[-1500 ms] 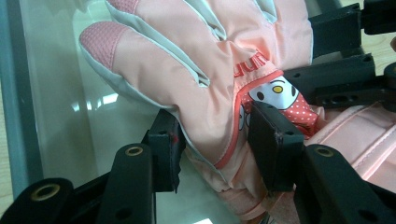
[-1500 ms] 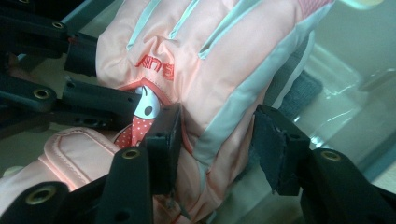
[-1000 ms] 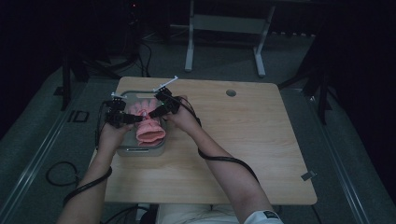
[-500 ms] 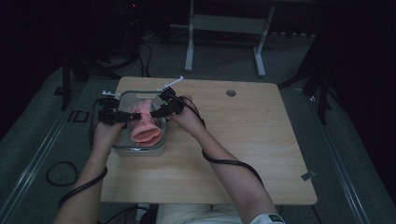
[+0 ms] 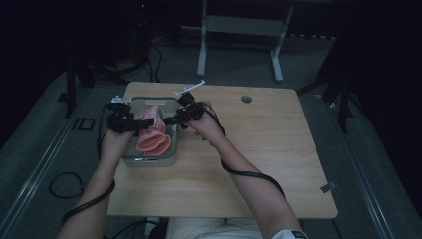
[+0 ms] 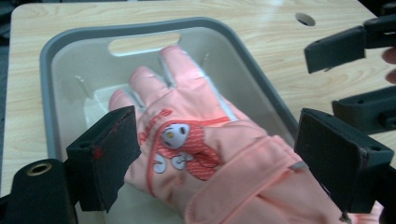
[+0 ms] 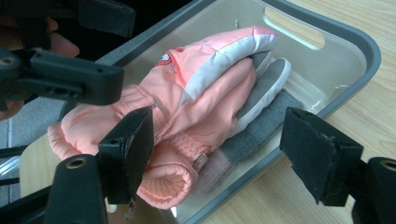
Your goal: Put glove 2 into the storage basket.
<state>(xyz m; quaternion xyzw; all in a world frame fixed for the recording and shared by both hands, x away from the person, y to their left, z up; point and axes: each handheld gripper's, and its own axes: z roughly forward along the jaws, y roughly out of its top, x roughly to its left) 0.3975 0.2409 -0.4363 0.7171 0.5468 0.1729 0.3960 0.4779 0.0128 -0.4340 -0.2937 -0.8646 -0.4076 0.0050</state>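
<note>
Pink padded gloves (image 5: 152, 137) with a cartoon patch (image 6: 180, 140) and pale grey palms lie in a grey plastic bin (image 5: 149, 160) at the table's left side. A grey knit piece (image 7: 252, 133) sits under them. My left gripper (image 5: 130, 124) hovers over the bin's left edge and my right gripper (image 5: 174, 121) over its right edge. Both have just been opening. The left gripper (image 6: 219, 154) and the right gripper (image 7: 223, 149) each stand open astride the gloves' cuffs, their pads clear of the fabric.
The bin (image 6: 51, 70) has cut-out handles and stands close to the left edge of the wooden table (image 5: 259, 164). A round cable hole (image 5: 246, 99) is at the back. A metal stand (image 5: 239, 25) rises on the dark floor behind.
Both grippers were pinched together on the gloves over the bin. Their jaws have spread, the hands have drawn apart and a little up, and the gloves now rest in the bin.
</note>
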